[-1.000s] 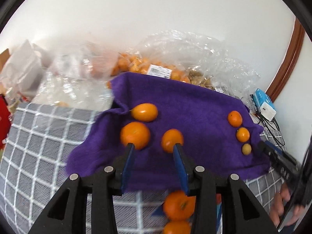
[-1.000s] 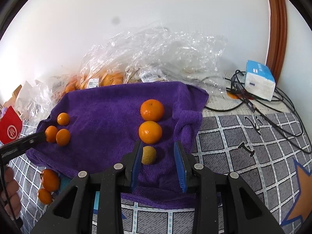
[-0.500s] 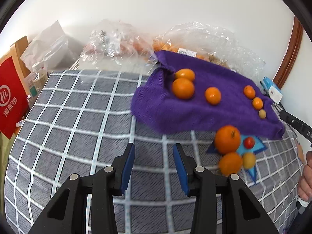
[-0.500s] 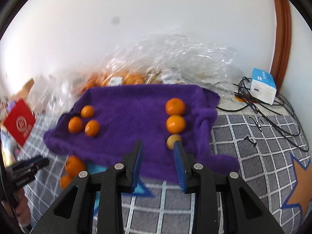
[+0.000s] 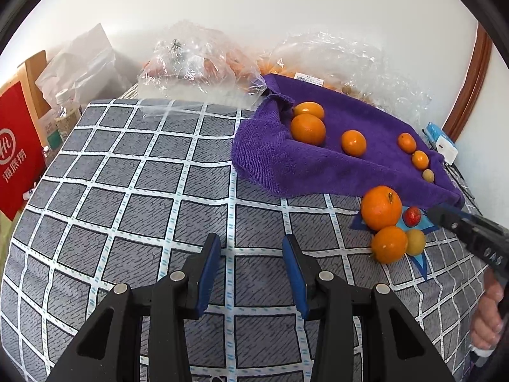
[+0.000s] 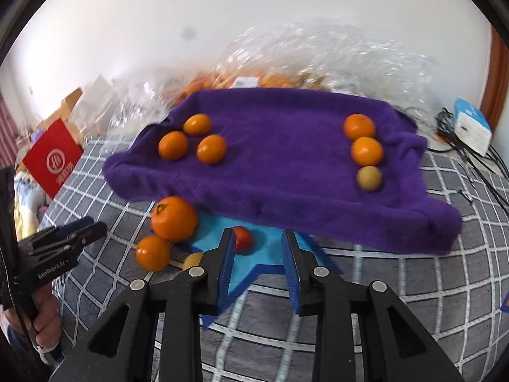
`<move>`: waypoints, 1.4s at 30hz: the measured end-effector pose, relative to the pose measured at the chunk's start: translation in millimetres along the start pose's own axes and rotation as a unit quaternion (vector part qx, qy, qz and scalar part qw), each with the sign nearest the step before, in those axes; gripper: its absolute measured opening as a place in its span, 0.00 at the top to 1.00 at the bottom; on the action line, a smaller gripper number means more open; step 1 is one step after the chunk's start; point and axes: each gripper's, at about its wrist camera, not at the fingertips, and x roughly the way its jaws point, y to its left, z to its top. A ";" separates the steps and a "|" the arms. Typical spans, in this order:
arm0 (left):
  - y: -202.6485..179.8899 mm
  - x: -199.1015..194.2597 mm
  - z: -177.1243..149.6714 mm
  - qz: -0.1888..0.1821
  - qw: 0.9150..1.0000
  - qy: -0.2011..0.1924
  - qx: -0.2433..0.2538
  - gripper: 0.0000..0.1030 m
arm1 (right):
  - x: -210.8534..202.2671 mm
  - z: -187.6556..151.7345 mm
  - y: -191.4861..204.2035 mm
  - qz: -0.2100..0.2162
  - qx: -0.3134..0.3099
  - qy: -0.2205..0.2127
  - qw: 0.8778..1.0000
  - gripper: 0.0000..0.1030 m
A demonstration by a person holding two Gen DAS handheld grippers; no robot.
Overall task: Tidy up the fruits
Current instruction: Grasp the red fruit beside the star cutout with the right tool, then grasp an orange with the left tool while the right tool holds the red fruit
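looking past our two claws, we see the purple towel first, spread ahead of the right gripper and well off to the upper right of the left gripper. on the towel sit two groups of fruit: three oranges far ahead and left of the right claw, and a column of two oranges and a pale round fruit ahead and to its right.

off the towel, on the checked cover, lies the loose cluster that we judge is left to sort: the big orange just ahead and left of the right claw, a smaller orange beside it, a yellowish fruit partly hidden behind the claw's left finger, and a small red fruit right at that finger's tip, on the blue star patch.

the red fruit lies nearest the right claw, slightly left of its gap, so we would shift left a touch. it looks round, with no long axis to align to. the left claw is farther away, with the cluster to its right.

both claws stand narrowly apart and hold nothing; only bare cover shows between their fingers.
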 end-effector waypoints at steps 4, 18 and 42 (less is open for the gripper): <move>2.9 -1.3 -1.3 -0.004 1.000 -0.002 -0.011 0.63 | 11.8 1.0 10.9 0.010 -0.004 0.010 1.000 0.71; 3.4 -1.7 -2.6 -0.006 1.000 -0.003 -0.013 0.61 | 14.1 -0.5 -4.9 -0.017 0.002 0.014 1.000 0.77; -40.8 -23.4 -1.0 -0.075 0.997 -0.012 0.010 0.62 | -12.2 -37.6 -92.8 -0.081 0.059 -0.012 0.995 0.77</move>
